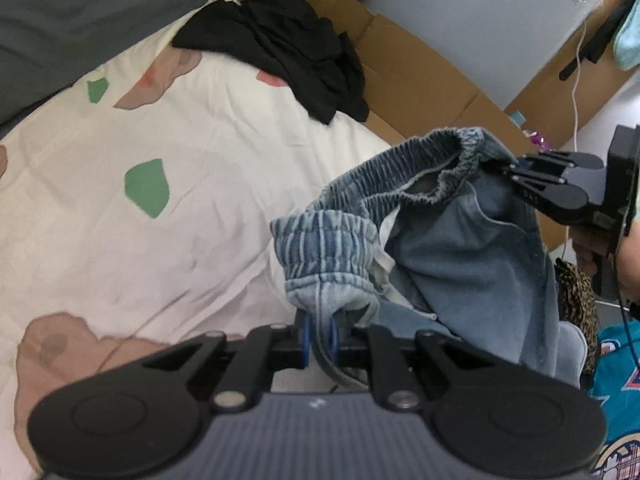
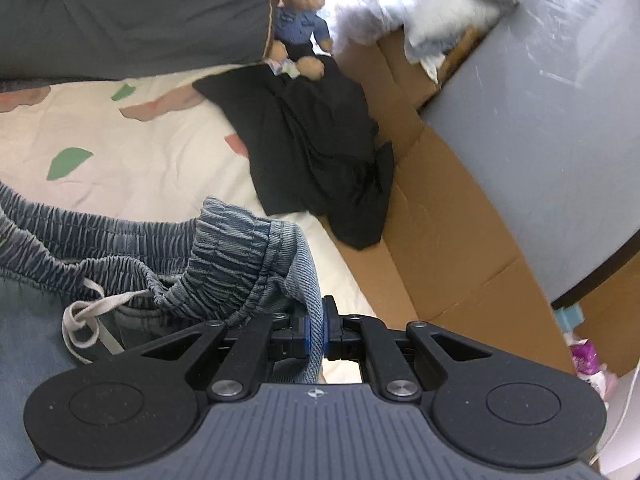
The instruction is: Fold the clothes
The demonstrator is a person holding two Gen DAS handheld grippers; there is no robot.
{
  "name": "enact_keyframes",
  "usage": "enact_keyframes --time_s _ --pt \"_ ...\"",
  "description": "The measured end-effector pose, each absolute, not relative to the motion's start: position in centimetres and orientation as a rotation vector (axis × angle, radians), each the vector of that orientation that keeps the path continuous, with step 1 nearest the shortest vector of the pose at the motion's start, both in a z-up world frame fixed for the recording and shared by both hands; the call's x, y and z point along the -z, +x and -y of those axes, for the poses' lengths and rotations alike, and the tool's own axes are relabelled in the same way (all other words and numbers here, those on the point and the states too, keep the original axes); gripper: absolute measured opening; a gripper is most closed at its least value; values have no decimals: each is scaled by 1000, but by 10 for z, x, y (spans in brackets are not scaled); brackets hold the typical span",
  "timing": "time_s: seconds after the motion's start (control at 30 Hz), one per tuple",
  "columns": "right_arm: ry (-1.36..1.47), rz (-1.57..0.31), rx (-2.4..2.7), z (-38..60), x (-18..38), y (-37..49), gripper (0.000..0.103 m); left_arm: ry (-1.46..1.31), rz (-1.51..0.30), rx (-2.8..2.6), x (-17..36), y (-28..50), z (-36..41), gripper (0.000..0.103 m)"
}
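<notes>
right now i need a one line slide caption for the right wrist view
Right gripper clamped on the elastic waistband of denim shorts held over a patterned bedsheet, black garment and teddy bear beyond.

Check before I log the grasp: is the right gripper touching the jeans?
Touching. The right wrist view shows the right gripper shut on the jeans, denim pinched between its fingers just below the waistband.

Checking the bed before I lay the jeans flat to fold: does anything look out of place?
Yes. A black garment lies crumpled at the bed's edge, spilling onto the cardboard, and a teddy bear sits on it. The jeans hang bunched between both tongs.
</notes>
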State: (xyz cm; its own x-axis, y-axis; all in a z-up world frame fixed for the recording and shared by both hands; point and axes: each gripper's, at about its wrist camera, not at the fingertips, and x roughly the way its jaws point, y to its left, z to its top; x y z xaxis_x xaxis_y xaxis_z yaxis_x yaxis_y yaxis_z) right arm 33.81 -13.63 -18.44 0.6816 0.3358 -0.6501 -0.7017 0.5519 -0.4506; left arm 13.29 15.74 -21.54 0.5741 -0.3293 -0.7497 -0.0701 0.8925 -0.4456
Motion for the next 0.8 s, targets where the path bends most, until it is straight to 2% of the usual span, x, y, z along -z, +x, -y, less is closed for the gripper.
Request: enact_keyframes --time_s 0.27,0.8 --pt "-719 -503 -665 126 189 370 4 -533 -932 110 217 138 -176 8" --pt "-565 -421 -796 2 166 399 4 -560 -881 -113 197 140 -245 7"
